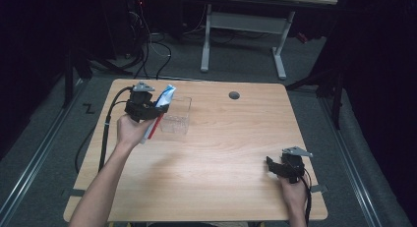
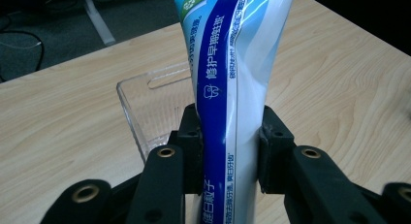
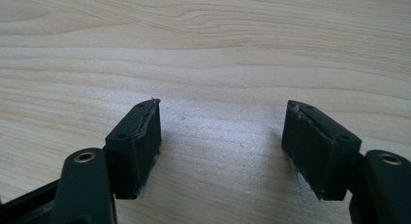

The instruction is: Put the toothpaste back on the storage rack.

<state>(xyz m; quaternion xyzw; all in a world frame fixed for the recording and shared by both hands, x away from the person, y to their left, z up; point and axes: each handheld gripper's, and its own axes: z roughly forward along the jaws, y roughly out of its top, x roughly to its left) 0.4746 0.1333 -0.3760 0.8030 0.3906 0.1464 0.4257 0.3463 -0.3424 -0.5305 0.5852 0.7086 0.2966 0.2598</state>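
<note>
At the table's five o'clock corner, nearest the person, the right gripper rests low over bare wood with its two black jaws spread wide apart and nothing between them. Farther off, toward ten o'clock, the left gripper is clamped on a blue-and-white toothpaste tube printed with Chinese characters, a small tooth symbol and a green recycling mark, held raised and tilted above the tabletop. Just beyond it, at the tube's one o'clock in the high view, stands a clear plastic bin with a slotted handle.
</note>
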